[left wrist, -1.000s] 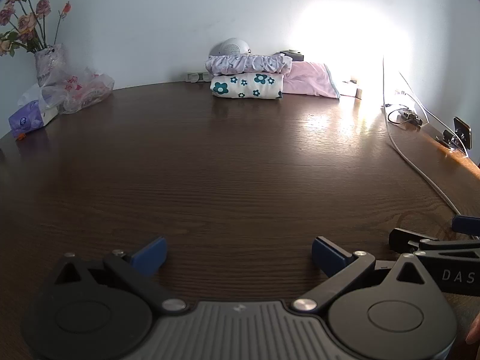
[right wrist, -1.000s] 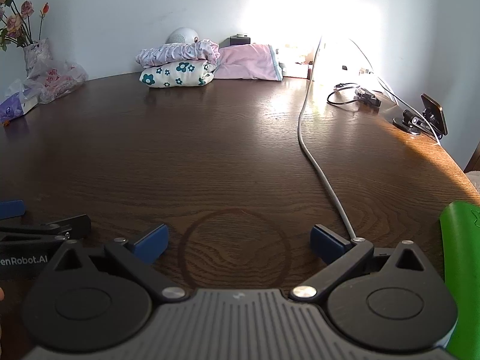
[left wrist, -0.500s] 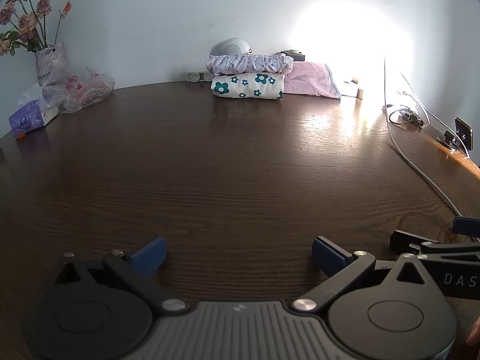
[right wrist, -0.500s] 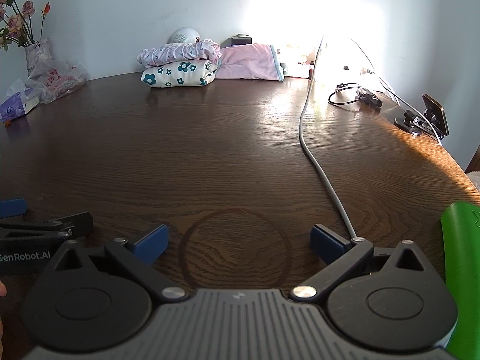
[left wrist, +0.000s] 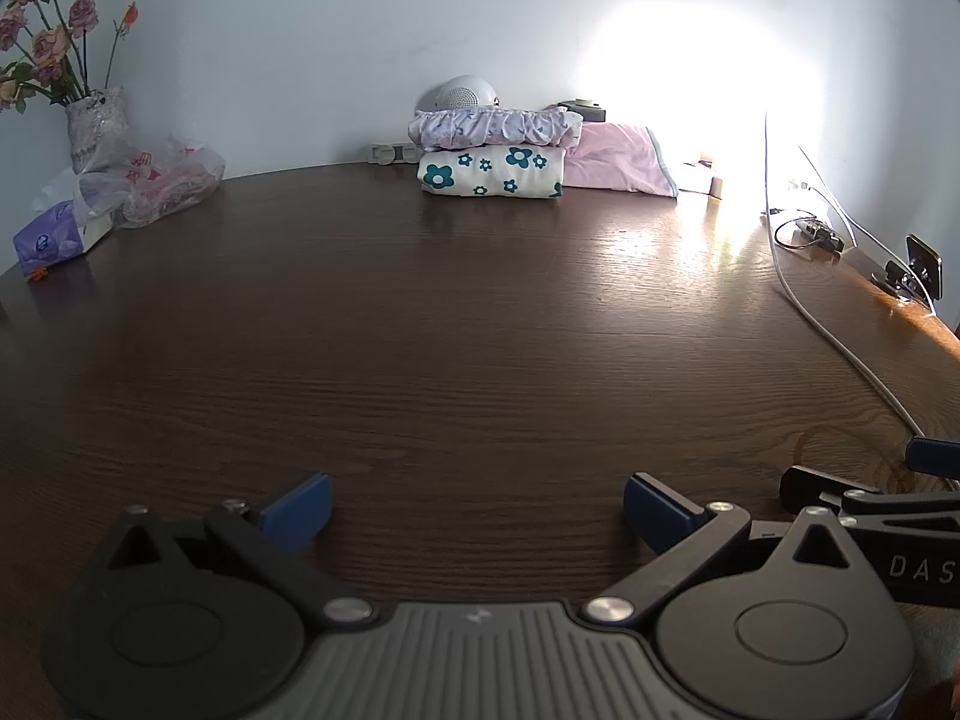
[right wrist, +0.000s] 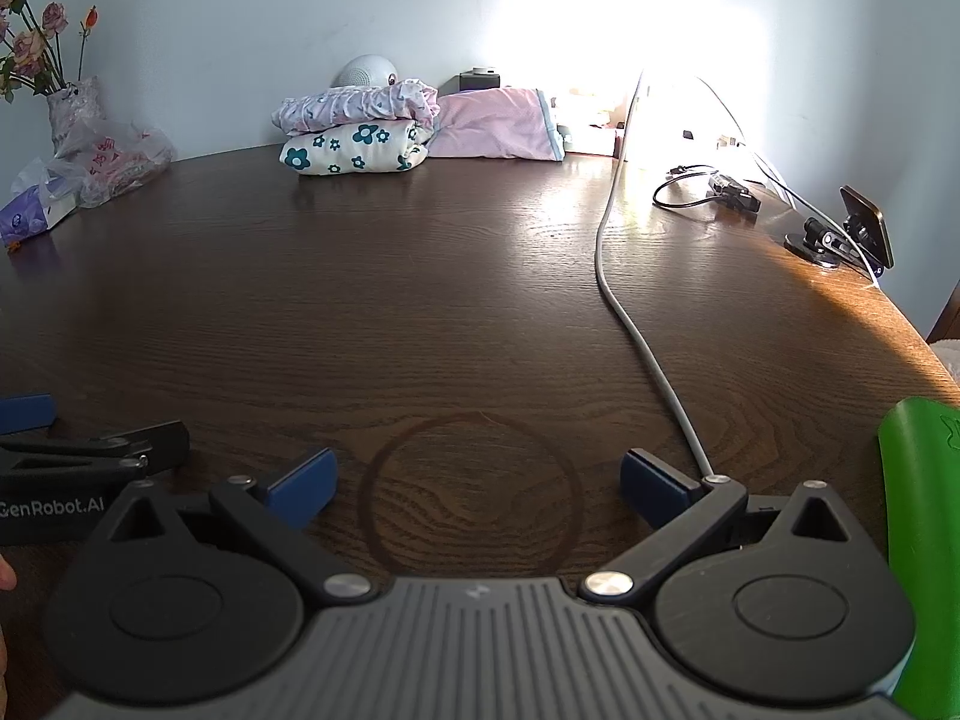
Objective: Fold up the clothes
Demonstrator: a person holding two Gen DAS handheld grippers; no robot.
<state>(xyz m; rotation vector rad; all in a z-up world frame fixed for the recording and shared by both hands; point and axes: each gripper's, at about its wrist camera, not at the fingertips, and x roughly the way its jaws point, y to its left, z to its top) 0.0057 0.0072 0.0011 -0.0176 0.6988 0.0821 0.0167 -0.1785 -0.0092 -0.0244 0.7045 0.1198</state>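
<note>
Folded clothes lie stacked at the table's far edge: a cream piece with teal flowers (left wrist: 492,173) (right wrist: 354,150), a ruffled lilac piece (left wrist: 495,125) (right wrist: 360,103) on top, and a pink piece (left wrist: 618,167) (right wrist: 495,126) to the right. My left gripper (left wrist: 477,507) is open over bare dark wood near the front edge, holding nothing. My right gripper (right wrist: 477,483) is open too, above a ring mark in the wood, also holding nothing. Each gripper shows at the side of the other's view, close alongside.
A grey cable (right wrist: 630,324) (left wrist: 840,342) runs from the back wall to the right gripper's right finger. A vase of roses (left wrist: 90,120), a plastic bag (left wrist: 156,180) and a tissue pack (left wrist: 54,237) sit far left. A phone stand (right wrist: 852,228) and something green (right wrist: 924,528) are at the right.
Both views have shifted very slightly; the clothes stack sits a touch further right in the right wrist view. Both grippers stay open and hold nothing.
</note>
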